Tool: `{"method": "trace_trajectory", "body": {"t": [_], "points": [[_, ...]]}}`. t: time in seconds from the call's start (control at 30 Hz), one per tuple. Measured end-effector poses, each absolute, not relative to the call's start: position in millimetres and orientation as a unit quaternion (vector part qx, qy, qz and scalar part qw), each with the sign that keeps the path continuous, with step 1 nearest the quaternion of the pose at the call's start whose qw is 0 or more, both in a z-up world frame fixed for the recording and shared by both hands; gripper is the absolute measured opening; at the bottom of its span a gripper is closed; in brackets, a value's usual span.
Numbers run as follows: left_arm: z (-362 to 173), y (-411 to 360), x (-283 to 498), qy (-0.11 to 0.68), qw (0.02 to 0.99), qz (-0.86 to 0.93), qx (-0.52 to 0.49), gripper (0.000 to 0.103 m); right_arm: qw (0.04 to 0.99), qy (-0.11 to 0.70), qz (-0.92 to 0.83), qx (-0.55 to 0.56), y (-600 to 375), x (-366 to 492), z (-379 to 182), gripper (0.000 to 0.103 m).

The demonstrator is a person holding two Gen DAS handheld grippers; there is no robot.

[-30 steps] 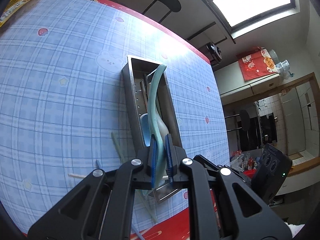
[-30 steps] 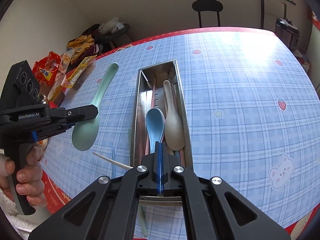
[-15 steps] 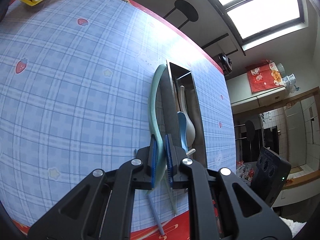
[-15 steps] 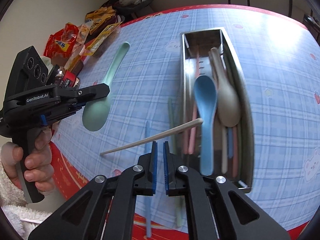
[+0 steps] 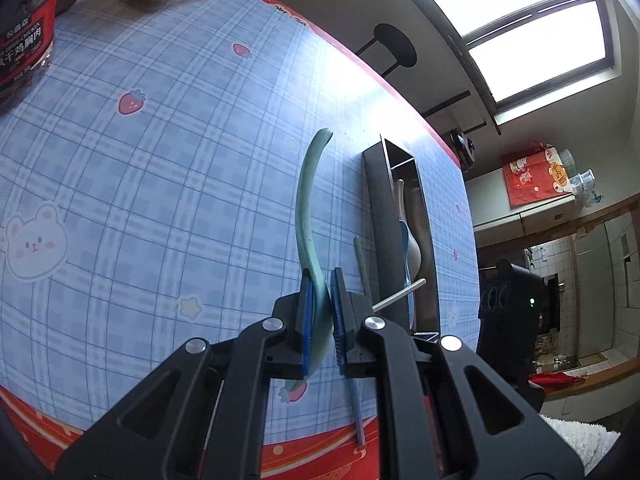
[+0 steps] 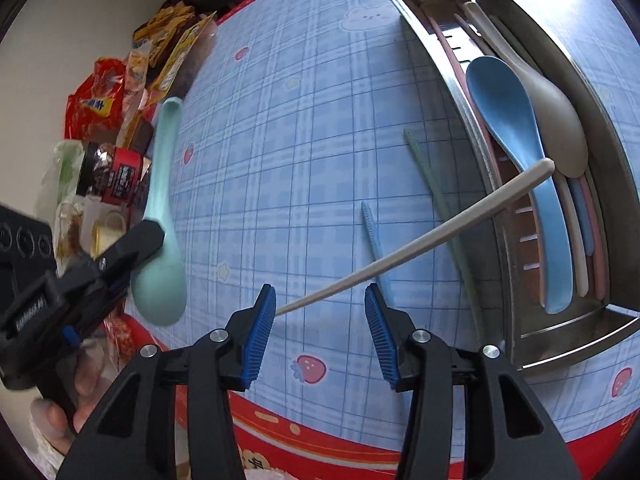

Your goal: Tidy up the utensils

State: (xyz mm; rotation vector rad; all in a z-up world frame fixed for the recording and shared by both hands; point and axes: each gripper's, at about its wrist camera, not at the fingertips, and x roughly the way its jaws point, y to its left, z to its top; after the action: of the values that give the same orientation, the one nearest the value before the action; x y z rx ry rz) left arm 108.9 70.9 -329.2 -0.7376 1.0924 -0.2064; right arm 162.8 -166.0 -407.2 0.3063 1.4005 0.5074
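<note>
The left tongs (image 5: 320, 312) are clenched on the bowl of a mint-green spoon (image 5: 306, 204), held above the counter (image 5: 160, 160) with its handle pointing away. The right tongs (image 6: 320, 328) hang released over the counter's near edge. Just ahead of them a cream chopstick (image 6: 420, 244) slants up, its far end seemingly resting on the rim of the steel tray (image 6: 560, 352). A blue chopstick (image 6: 370, 228) and a green one (image 6: 432, 184) lie flat beneath it. In the tray sit a blue spoon (image 6: 516, 128), a grey-beige spoon (image 6: 556, 112) and several chopsticks. Snack packets (image 6: 120, 92) crowd the far-left edge.
</note>
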Motion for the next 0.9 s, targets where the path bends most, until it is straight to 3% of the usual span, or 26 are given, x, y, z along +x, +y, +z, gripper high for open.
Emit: {"method": "trace_trajectory", "body": {"t": [0.07, 0.13, 0.27, 0.9], "points": [[-329.0, 75.3, 106.0, 0.504, 0.786, -0.096, -0.344, 0.013, 0.729, 0.635, 0.206, 0.147, -164.7, 166.3, -409.7, 0.043], [-327.5, 77.3, 103.7, 0.501, 0.788, -0.098, -0.344, 0.013, 0.734, 0.636, 0.190, 0.146, -165.4, 168.1, -411.4, 0.020], [-324.0, 75.9, 105.5, 0.498, 0.791, -0.105, -0.340, 0.013, 0.739, 0.629, 0.174, 0.170, -173.1, 170.9, -409.3, 0.006], [-308.2, 13.3, 153.9, 0.516, 0.777, -0.161, -0.323, 0.013, 0.805, 0.528, 0.209, 0.171, -250.5, 173.6, -343.6, 0.006]]}}
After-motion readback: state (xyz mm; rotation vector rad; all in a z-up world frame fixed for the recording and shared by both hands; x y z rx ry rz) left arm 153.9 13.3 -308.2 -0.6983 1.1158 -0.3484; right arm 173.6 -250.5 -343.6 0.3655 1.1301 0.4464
